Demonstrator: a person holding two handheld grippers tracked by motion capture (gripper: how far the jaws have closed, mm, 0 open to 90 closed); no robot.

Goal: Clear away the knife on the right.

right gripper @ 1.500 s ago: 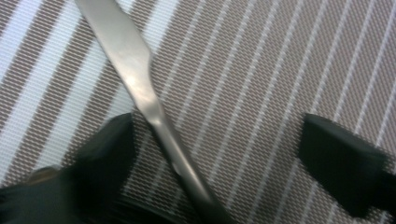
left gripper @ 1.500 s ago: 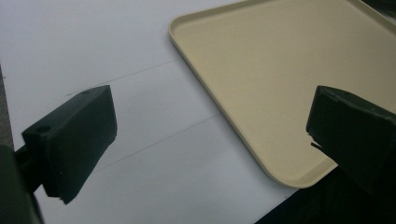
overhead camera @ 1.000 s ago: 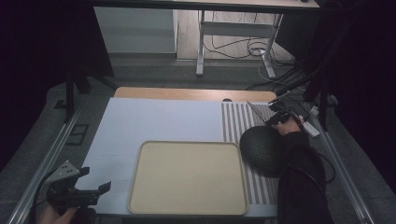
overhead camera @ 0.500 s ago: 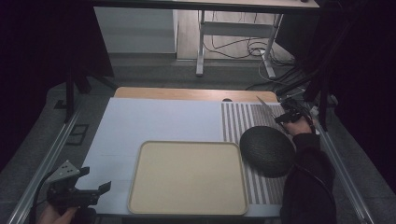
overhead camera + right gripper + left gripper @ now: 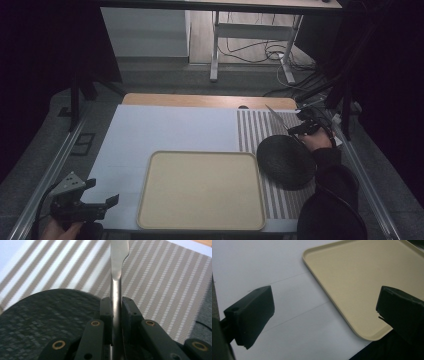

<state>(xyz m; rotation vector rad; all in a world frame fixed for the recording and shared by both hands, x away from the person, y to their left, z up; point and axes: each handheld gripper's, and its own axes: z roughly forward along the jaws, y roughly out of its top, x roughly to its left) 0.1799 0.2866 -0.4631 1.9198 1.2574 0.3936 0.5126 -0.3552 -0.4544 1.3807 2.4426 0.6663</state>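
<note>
Right gripper [image 5: 115, 307]: its two jaws are clenched on the metal handle of a knife [image 5: 117, 262]; the handle stands between the pads and touches both.
Knife: it is a table knife of plain steel, and the blade points away from the gripper, over the striped placemat [image 5: 160, 275]. In the high view the knife [image 5: 276, 116] is seen above the far part of the mat, tilted, with the tip toward the far left.
Right gripper place: in the high view it [image 5: 304, 129] is at the far right of the table, just beyond the dark round plate [image 5: 286, 161].
Dark round plate: it lies on the striped placemat [image 5: 252, 132], to the right of the tray, and in the right gripper view it [image 5: 47, 322] is under the jaws at the left.
Tray [image 5: 201, 190]: beige, with nothing on it, on the white table cover [image 5: 165, 127], at the near middle.
Left gripper [image 5: 92, 206]: at the near left corner, its jaws are released and wide apart, with nothing between them.
Left gripper view: the near left corner of the tray [image 5: 362, 282] lies between the two jaws.
</note>
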